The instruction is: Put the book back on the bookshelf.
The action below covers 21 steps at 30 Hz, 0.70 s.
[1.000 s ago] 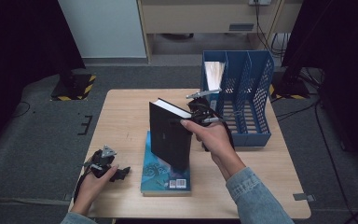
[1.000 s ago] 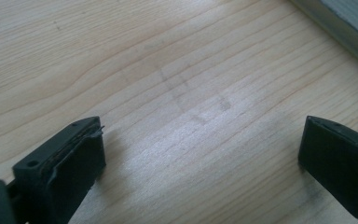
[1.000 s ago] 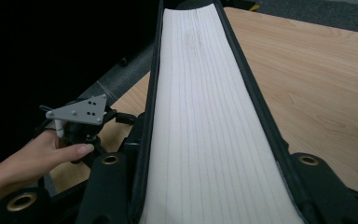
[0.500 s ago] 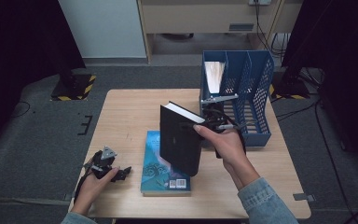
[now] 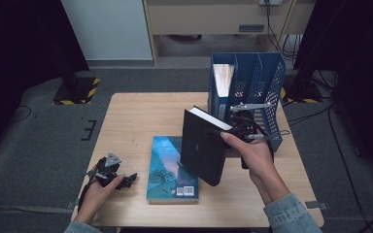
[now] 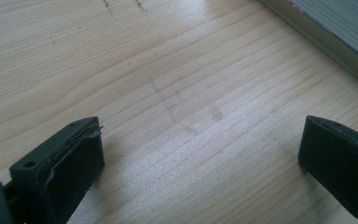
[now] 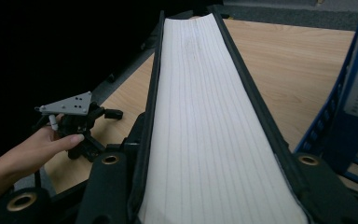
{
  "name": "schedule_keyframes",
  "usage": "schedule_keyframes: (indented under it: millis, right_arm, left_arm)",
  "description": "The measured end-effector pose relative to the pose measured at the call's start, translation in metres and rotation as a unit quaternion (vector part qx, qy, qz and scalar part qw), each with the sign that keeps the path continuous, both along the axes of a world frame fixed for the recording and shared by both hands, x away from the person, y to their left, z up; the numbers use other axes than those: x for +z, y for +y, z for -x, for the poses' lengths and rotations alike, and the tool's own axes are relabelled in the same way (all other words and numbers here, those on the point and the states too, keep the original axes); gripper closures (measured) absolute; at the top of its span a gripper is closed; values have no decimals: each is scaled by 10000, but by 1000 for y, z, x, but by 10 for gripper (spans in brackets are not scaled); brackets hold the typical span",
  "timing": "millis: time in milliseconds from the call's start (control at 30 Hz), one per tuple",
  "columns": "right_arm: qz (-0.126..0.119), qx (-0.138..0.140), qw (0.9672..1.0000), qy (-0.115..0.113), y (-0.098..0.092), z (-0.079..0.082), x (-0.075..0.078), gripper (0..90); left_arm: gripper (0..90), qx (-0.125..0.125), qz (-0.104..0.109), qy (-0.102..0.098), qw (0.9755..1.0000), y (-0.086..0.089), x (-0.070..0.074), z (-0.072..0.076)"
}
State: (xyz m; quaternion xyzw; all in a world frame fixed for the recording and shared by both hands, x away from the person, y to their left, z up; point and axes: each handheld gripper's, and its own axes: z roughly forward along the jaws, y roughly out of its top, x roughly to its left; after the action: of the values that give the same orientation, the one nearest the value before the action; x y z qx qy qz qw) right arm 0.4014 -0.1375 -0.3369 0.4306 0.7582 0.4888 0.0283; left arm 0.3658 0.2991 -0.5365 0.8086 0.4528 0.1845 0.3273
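Observation:
A black-covered book (image 5: 204,148) stands upright and tilted above the table, its white page edge (image 7: 200,116) running between the jaws of my right gripper (image 5: 234,133), which is shut on it. It hangs just left of the blue file rack (image 5: 260,82). A blue book (image 5: 167,167) lies flat on the table under and left of it. At the table's front left corner my left gripper (image 5: 122,179) rests low on the wood. Its jaws stand wide apart over bare wood (image 6: 200,154), and the blue book's page edge (image 6: 331,42) lies beyond them.
The rack's leftmost slot holds a white-paged volume (image 5: 222,77); its other slots look vacant. The rack wall (image 7: 354,93) is close on the right of the held book. Dark floor surrounds the wooden table (image 5: 141,116).
My right gripper has carried the black book to the right, off the blue book's area and closer to the rack. The left gripper has stayed put.

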Motion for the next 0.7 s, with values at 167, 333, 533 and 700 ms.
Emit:
schedule_keyframes:
  millis: [167,333,533,700]
  right_arm:
    - [14,-117,9999,34,-14,5,-2,522]
    - [-12,-226,9997,38,-30,10,-2,522]
    - [-57,-376,9993,32,-48,15,2,522]
    - [-93,-492,9987,34,-60,18,8,522]
  left_arm:
    - [0,2,-4,-1,10000,0,0,0]
    - [0,6,-2,0,10000,0,0,0]
    - [0,8,-2,0,10000,0,0,0]
    - [0,-8,-15,2,10000,0,0,0]
